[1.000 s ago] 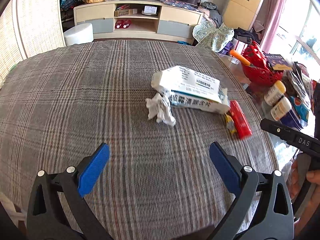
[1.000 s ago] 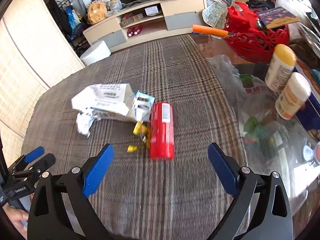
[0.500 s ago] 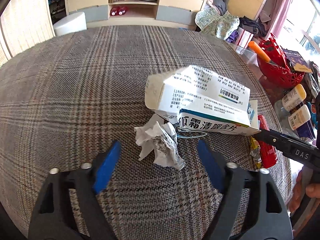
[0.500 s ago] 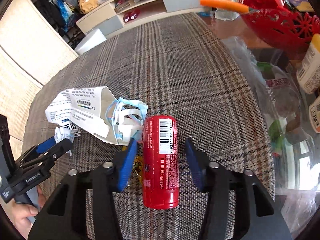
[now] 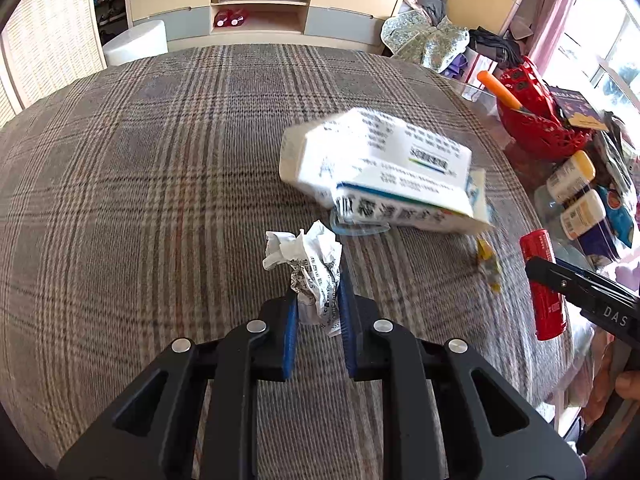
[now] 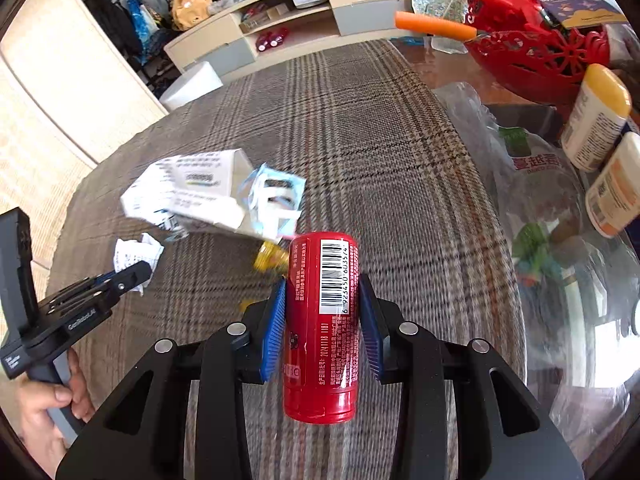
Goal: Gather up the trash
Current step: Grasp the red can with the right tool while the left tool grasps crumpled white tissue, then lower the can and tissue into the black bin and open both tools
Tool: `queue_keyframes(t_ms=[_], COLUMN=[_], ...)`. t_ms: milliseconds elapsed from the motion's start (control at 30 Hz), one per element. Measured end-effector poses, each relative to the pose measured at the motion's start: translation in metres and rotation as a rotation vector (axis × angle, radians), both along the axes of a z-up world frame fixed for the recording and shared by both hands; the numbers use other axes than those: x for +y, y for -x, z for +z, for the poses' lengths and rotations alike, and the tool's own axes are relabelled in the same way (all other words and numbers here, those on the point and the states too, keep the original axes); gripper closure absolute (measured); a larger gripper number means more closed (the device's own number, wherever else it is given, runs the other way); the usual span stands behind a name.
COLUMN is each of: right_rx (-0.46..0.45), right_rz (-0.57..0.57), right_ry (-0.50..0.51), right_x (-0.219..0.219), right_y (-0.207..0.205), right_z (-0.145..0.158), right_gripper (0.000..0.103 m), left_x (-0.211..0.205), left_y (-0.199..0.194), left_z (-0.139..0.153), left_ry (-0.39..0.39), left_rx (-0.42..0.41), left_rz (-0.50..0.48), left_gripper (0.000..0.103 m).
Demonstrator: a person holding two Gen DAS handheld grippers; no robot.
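My left gripper (image 5: 318, 312) is shut on a crumpled white paper (image 5: 312, 268) over the plaid tablecloth (image 5: 160, 184). My right gripper (image 6: 322, 312) is shut on a red can (image 6: 322, 320) lying lengthwise between its blue pads; the can also shows in the left wrist view (image 5: 544, 280). A white medicine box (image 5: 384, 172) lies ahead of the left gripper, with a blue face mask (image 6: 272, 200) at its open end. A small yellow wrapper (image 6: 270, 258) lies beside the can. The left gripper also shows in the right wrist view (image 6: 120, 280).
A red basket (image 6: 536, 52) with an orange-handled tool (image 6: 432, 26) stands at the table's right. Two white bottles with yellow caps (image 6: 596, 116) and a clear plastic bag (image 6: 532, 184) lie on the glass right of the cloth. A TV cabinet (image 5: 260, 12) stands beyond the table.
Both grippers moved forward and closed: the left on the crumpled paper, the right on the red can. The white box looks blurred, as if shifted.
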State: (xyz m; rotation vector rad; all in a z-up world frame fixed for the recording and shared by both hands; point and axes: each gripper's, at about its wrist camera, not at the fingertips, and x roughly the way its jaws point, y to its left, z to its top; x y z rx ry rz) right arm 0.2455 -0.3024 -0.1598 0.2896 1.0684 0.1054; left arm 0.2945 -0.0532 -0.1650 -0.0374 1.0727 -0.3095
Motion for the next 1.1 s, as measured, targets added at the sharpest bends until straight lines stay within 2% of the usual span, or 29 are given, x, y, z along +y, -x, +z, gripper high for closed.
queue_keyframes(t_ms=[200,467,667,867,1000,1100], right_rx=[-0.025,-0.054,-0.058,-0.022,0.011,0.023], right_rz=[0.031,0.055,0.088,0.105,0.104,0.103], right_ry=[-0.009,0.004,0.015,-0.004,-0.008,0.022], right_x=[0.013,0.036,0.053,0.067,0.074,0.081], right_y=[0.052,0.12,0.174,0.213,0.227,0.235], right_z=[0.018,0.037,0.027,-0.007,-0.03,-0.046], right_gripper=[0.067,0.067,0.067,0.067,0.067,0.067], left_x=[0.001,0.016,0.015,0.009,0.005,0.0], left_y=[0.065,0.154,0.223,0.27,0.289,0.297], left_z=[0.013,0.028,0.036,0.009,-0.026,-0.054], left_ry=[-0.02,0.033,0.055,0.055,0.071,0.048], left_rx=[-0.01,-0.021,-0.076,-0.08,-0.022,0.009], left_rz=[-0.014,-0.001,-0.017,-0.043,-0.055,-0.065], left_gripper=[0.086,0.086,0.086,0.086,0.086,0.086])
